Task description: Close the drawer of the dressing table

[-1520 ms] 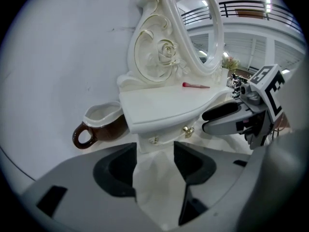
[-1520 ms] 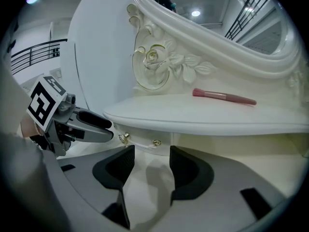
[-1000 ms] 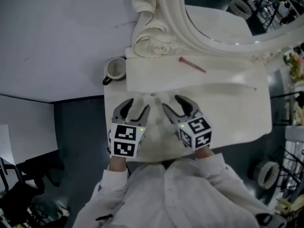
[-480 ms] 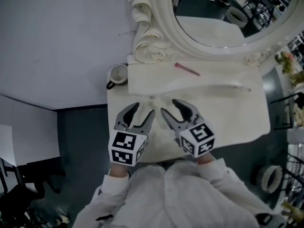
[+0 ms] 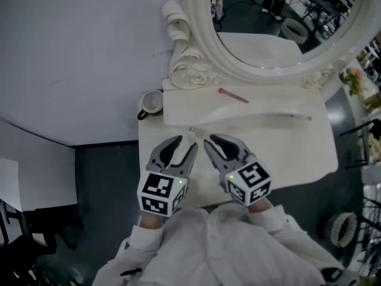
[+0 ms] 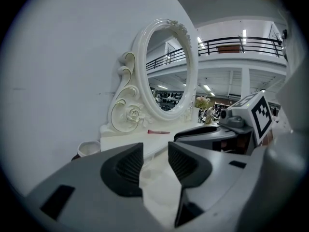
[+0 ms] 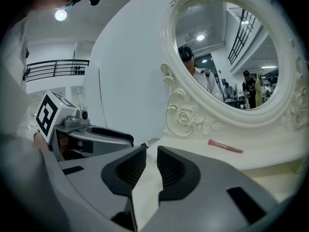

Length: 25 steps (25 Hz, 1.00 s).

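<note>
Head view: the left gripper (image 5: 186,143) and right gripper (image 5: 211,139) are hovering at 6 o'clock over the dressing table (image 5: 297,154). The drawer is hiding below its near edge.

Left gripper view: the jaws, just closing, are standing apart and empty.

Right gripper view: the jaws, just closing, are leaving 1 slit and are empty.

Pushing blind, I am risking striking that edge instead of the drawer.

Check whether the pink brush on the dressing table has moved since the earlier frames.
No. The pink brush still lies on the raised shelf, just right of the carved rose below the mirror frame; only the camera shifted.
</note>
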{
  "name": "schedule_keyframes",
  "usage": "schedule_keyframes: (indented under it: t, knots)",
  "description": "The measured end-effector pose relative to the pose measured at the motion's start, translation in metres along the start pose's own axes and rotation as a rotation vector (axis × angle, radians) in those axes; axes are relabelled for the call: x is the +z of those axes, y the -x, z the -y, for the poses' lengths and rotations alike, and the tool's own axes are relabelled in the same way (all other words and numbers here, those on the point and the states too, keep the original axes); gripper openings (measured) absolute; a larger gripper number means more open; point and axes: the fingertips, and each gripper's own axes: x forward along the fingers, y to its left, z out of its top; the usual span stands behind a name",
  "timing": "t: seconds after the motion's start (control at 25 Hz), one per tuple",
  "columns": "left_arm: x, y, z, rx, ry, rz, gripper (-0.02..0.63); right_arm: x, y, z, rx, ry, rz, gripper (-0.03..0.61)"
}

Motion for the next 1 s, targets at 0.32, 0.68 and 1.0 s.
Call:
schedule_keyframes:
  t: [0.32, 0.68, 1.0]
  knots:
    - [0.001, 0.004, 0.008, -0.021, 0.001, 0.01, 0.06, 0.005, 0.008, -0.004, 0.002, 0.009, 0.0, 0.024]
    - [-0.017, 0.006, 0.008, 0.021, -0.024, -0.094, 0.028, 0.009, 0.016, -0.015, 0.033, 0.018, 0.006, 0.015]
    - [-0.031, 0.004, 0.014, 0.011, -0.02, -0.114, 0.017, -0.004, 0.016, -0.023, 0.059, 0.028, -0.033, 0.011]
